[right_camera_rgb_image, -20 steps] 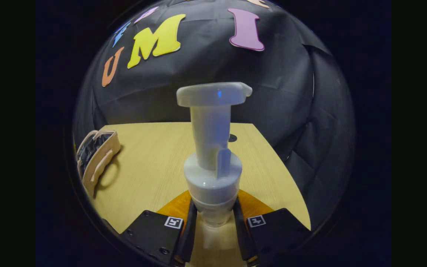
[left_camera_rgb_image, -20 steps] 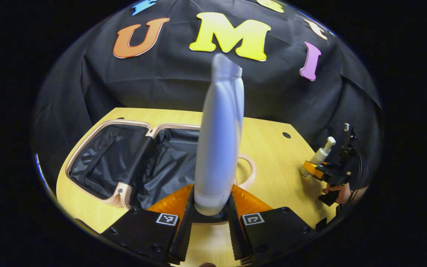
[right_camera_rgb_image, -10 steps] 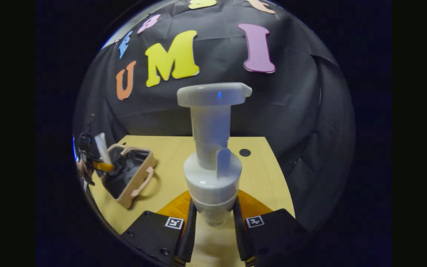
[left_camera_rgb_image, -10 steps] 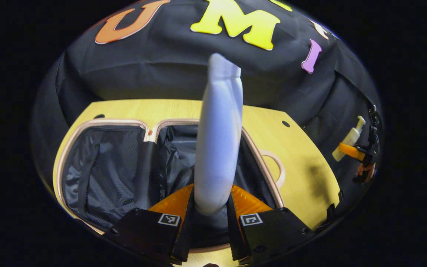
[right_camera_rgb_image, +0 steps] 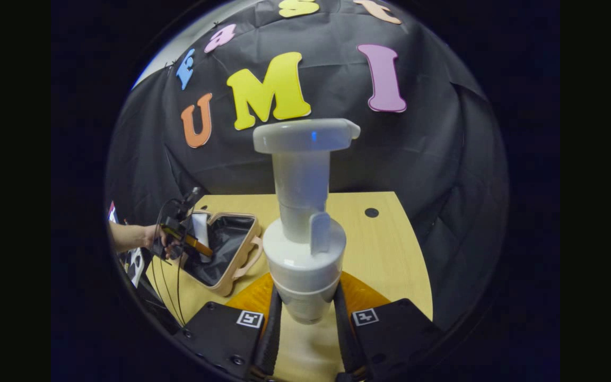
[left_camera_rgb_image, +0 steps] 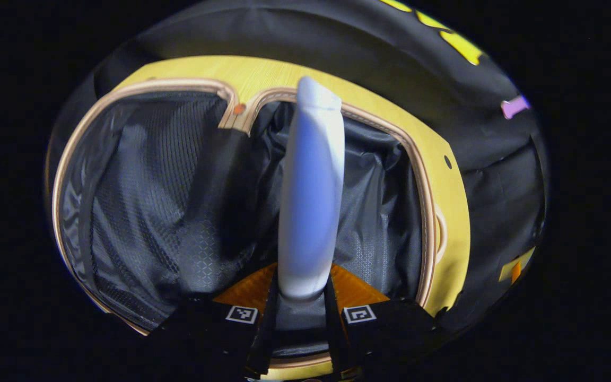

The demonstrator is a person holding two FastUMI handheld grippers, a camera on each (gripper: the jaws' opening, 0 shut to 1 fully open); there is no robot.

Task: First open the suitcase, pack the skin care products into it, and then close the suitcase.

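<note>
Now left tongs (left_camera_rgb_image: 301, 297) hold tube (left_camera_rgb_image: 311, 191) over open suitcase (left_camera_rgb_image: 125, 159).

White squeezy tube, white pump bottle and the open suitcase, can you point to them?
White squeezy tube (left_camera_rgb_image: 312, 201): left gripper view, middle of its body.
White pump bottle (right_camera_rgb_image: 304, 254): right gripper view, its collar.
Open beige suitcase (left_camera_rgb_image: 426, 212): left gripper view, right rim.

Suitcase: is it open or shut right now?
Open: the suitcase lies spread flat, dark lining showing in both halves, with nothing visibly packed yet.
</note>
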